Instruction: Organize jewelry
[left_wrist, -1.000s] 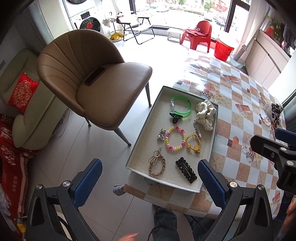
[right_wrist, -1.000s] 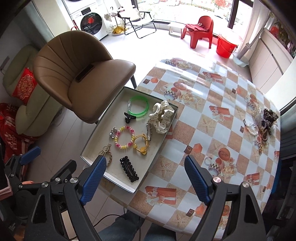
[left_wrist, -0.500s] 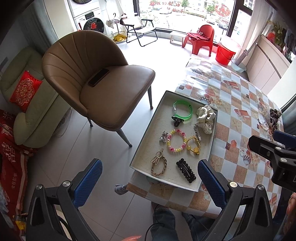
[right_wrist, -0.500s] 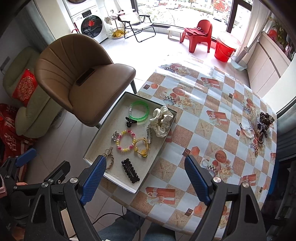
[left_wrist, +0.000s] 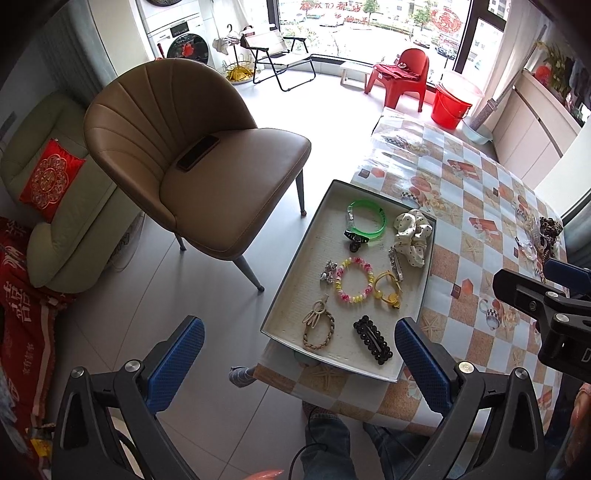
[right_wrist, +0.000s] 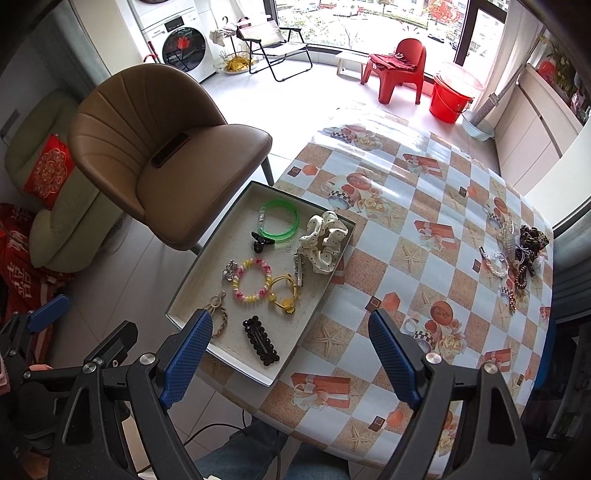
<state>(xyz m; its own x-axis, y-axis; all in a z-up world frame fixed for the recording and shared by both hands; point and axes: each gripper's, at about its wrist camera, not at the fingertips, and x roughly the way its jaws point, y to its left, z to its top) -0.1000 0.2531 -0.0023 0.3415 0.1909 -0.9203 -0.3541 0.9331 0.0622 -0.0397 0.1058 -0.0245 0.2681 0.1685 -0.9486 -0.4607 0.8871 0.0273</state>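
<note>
A shallow grey tray lies at the table's left edge. It holds a green bangle, a polka-dot scrunchie, a pink and yellow bead bracelet, a yellow hair tie, a braided bracelet and a black hair clip. My left gripper hangs open high above the tray's near end. My right gripper is also open and empty, over the tray's near right corner. A pile of loose jewelry sits at the table's far right edge.
A brown chair with a phone on its seat stands left of the table. Beyond it is a pale sofa with a red cushion. The person's legs are under the near table edge. The checked tablecloth covers the table.
Both views have drawn back slightly from the table, so the tray looks a little smaller. The jaws stand as wide as before and nothing in the tray has moved.
</note>
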